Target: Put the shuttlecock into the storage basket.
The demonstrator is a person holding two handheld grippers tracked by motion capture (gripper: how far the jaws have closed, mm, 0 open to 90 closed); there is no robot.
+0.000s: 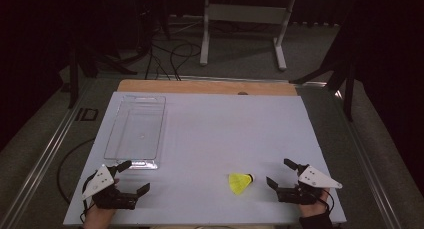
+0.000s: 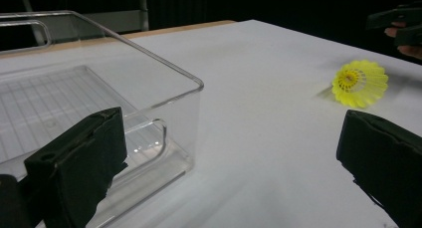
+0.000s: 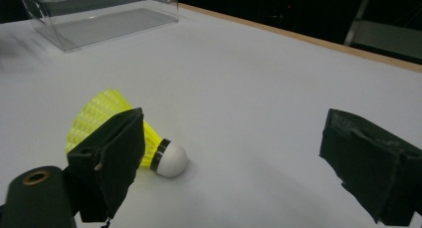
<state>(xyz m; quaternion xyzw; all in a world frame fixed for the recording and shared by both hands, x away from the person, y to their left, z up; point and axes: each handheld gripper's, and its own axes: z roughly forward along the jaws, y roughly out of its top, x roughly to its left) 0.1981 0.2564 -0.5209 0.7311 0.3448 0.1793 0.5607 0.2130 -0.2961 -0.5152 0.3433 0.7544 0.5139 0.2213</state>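
The yellow shuttlecock (image 1: 241,182) lies on its side on the white table top (image 1: 225,129), near the front edge and right of the middle; its white cork tip (image 3: 171,160) points toward my right gripper (image 1: 281,176), its feathered skirt (image 2: 359,82) fans the other way, toward my left; nothing holds it; in the right gripper view the cork sits just beside my near jaw, apart from it as far as I can see, while the skirt runs behind that jaw. My right gripper rests low at the front right of the table, jaws spread wide and empty, with the shuttlecock just off their mouth; my right hand (image 1: 315,209) grips it from below the edge. My left gripper (image 1: 134,176) sits at the front left, well apart from the shuttlecock, jaws likewise parted with nothing between them; one jaw lies just before the near end of the clear plastic bin (image 1: 136,129). That bin stands on the left half of the table, long side running away from me, nothing inside it; beyond the white sheet a strip of wooden table edge (image 1: 210,87) shows at the far side.
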